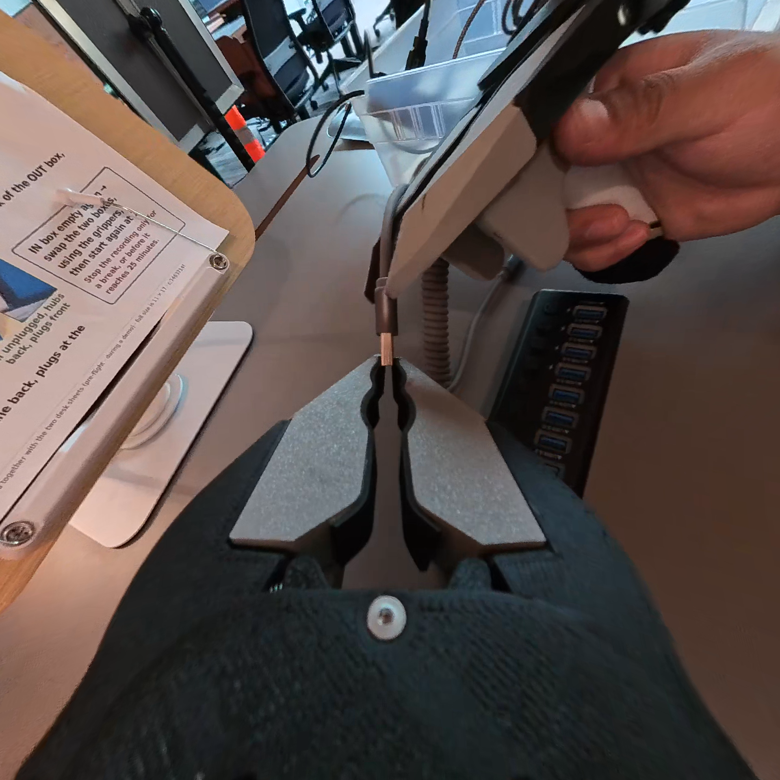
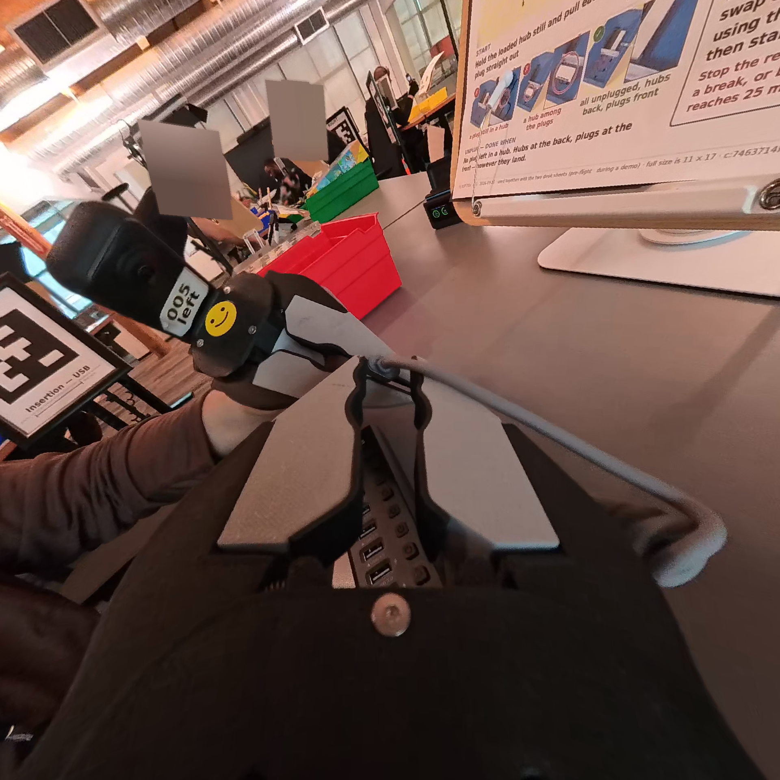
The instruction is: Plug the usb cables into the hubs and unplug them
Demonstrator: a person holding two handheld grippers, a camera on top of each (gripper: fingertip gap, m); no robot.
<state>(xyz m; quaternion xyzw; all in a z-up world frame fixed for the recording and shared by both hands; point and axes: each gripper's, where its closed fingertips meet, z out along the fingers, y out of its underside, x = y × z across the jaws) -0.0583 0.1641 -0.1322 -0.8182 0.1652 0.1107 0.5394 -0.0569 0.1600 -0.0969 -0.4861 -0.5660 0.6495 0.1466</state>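
Observation:
A grey USB plug (image 1: 385,314) with a bare metal end is held between both grippers above the table. My left gripper (image 1: 386,366) is shut, its tips pinching the metal end. My right gripper (image 1: 382,292), held by a hand, comes in from the upper right and grips the plug's grey housing. In the right wrist view, my right gripper (image 2: 386,377) holds the plug (image 2: 378,367), and its grey cable (image 2: 548,432) trails right. The left gripper (image 2: 358,358) meets it from the left. A black USB hub (image 1: 561,380) with blue ports lies on the table, also showing between the right gripper's fingers (image 2: 380,544).
An instruction sheet on a wooden board (image 1: 105,253) stands on a white base (image 1: 169,422) at left. A ribbed hose (image 1: 437,320) and a clear plastic box (image 1: 405,109) sit behind. Red bins (image 2: 350,261), a green bin (image 2: 342,185) and a framed marker sign (image 2: 38,358) stand farther off. Only a small space, under 4 cm, lies between the two pairs of fingers. The black USB hub (image 1: 561,380) is about 9 cm from my left fingertips.

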